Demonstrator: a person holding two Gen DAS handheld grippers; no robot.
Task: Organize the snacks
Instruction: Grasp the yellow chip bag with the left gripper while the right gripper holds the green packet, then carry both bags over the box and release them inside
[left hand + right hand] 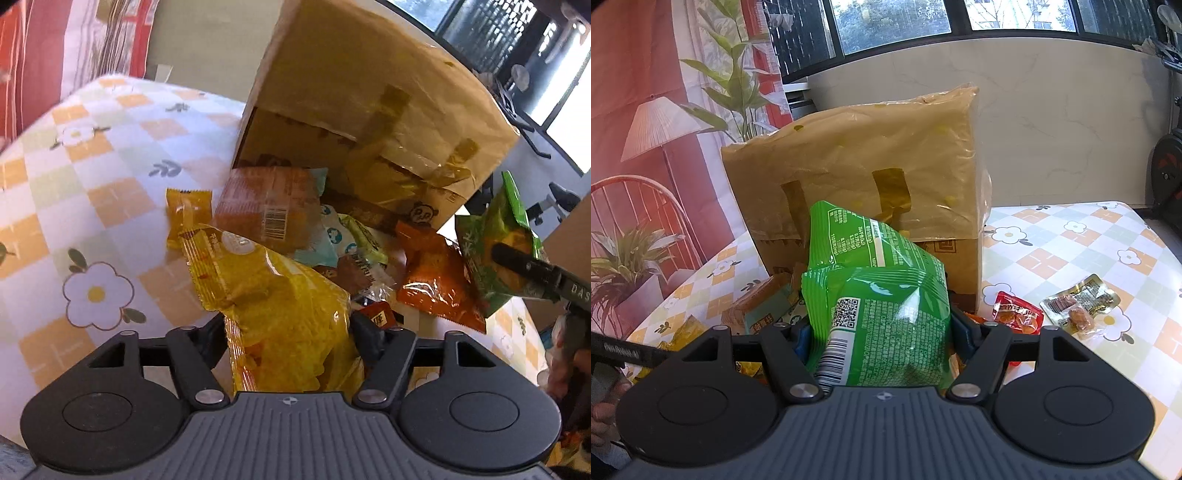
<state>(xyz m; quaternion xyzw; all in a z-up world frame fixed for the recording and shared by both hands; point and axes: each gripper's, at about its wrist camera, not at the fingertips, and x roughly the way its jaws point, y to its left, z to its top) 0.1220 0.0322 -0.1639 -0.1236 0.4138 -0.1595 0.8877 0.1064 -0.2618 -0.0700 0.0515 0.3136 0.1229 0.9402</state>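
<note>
Left gripper (288,332) is clamped on a crinkly yellow plastic snack bag (280,302); right gripper (882,332) is clamped on a glossy green foil snack bag (882,295). Both bags hang before the brown cardboard box (857,155). Judged light, slippery, crushable; grip sealed edges.

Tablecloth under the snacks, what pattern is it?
Orange, green and white checks with white flowers on the tablecloth, clearest in right wrist view.

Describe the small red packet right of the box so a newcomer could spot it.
Start at the big cardboard box on the checked tablecloth. By its lower right corner lies the red packet. Its neighbour further right is clear with dark print; this one is red.
</note>
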